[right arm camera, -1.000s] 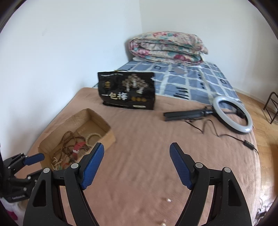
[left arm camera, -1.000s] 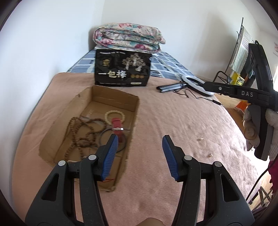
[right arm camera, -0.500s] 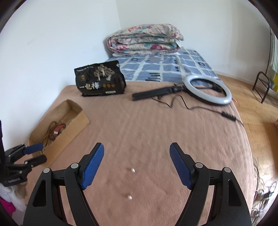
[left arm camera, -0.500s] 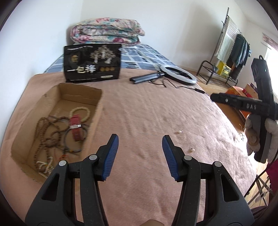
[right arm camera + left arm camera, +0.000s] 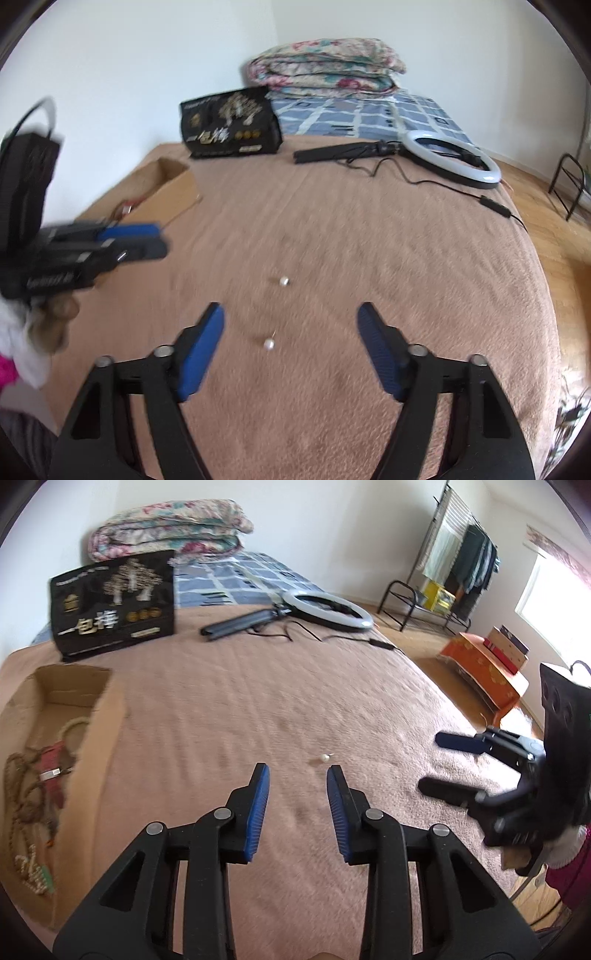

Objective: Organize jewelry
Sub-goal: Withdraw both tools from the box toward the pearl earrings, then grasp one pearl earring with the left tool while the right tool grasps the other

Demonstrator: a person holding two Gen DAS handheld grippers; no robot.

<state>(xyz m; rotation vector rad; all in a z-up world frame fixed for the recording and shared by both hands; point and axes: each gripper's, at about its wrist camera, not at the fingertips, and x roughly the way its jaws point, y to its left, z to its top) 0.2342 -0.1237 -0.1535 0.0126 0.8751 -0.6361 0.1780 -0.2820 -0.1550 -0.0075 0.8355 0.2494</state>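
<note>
Two small pearl earrings lie on the pink blanket: the far one (image 5: pixel 283 281) and the near one (image 5: pixel 268 344). One pearl earring (image 5: pixel 325 757) shows in the left wrist view, just ahead of my left gripper (image 5: pixel 297 771), which is open and empty. My right gripper (image 5: pixel 290 312) is open wide and empty, with the near pearl between its fingers. A cardboard box (image 5: pixel 99 716) at the left holds bead necklaces, a red strap and bracelets (image 5: pixel 51 764). The box also shows in the right wrist view (image 5: pixel 177 192).
A black printed bag (image 5: pixel 114 605) stands at the back. A ring light (image 5: pixel 327 609) with its black stand and cable lies behind. A folded quilt (image 5: pixel 325 66) sits on the far bed. The blanket's edge drops off at the right (image 5: pixel 546 295).
Both grippers have swung right and come down toward the pearls. The box has slid to the left edge of the left wrist view. The two grippers are now closer together.
</note>
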